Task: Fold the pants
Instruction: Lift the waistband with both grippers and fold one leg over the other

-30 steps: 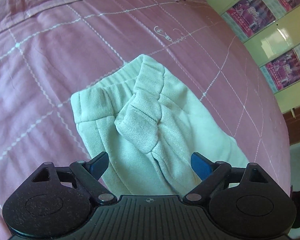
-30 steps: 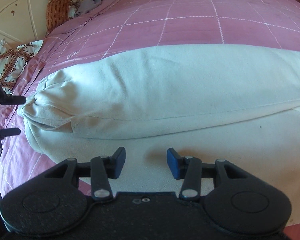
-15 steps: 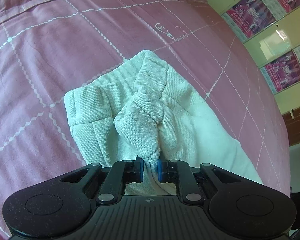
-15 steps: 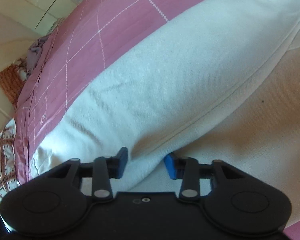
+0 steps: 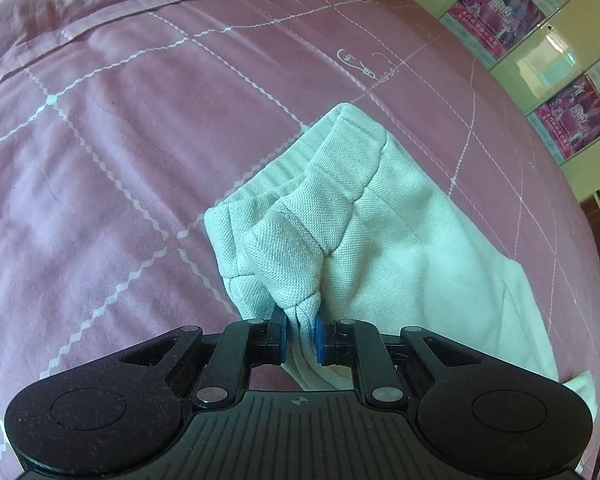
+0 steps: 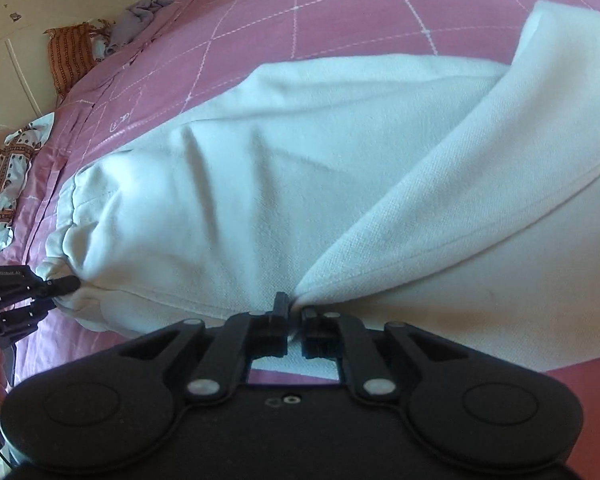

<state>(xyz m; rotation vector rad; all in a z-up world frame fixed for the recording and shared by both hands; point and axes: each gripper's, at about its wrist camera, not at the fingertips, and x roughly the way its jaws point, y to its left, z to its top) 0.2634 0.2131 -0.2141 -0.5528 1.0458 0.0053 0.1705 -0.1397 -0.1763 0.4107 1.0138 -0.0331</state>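
one pair of white pants [image 5: 400, 240], lying on a bed [image 5: 120, 140] under a pink checked cover. two tools. left tool [image 5: 300, 334]: clenched on a bunched fold at the waistband end, cloth pinched between its blue pads [image 5: 281, 330]. right tool [image 6: 294, 320]: jaws easing apart, a fold of the pants between them where a lifted edge met the flat cloth. pants spread ahead of both tools. two patterned pillows [image 6: 70, 54] at the headboard.

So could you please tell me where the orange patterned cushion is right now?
In the right wrist view, the orange cushion sits at the upper left, at the head of the pink bedspread, beside a crumpled lilac cloth.
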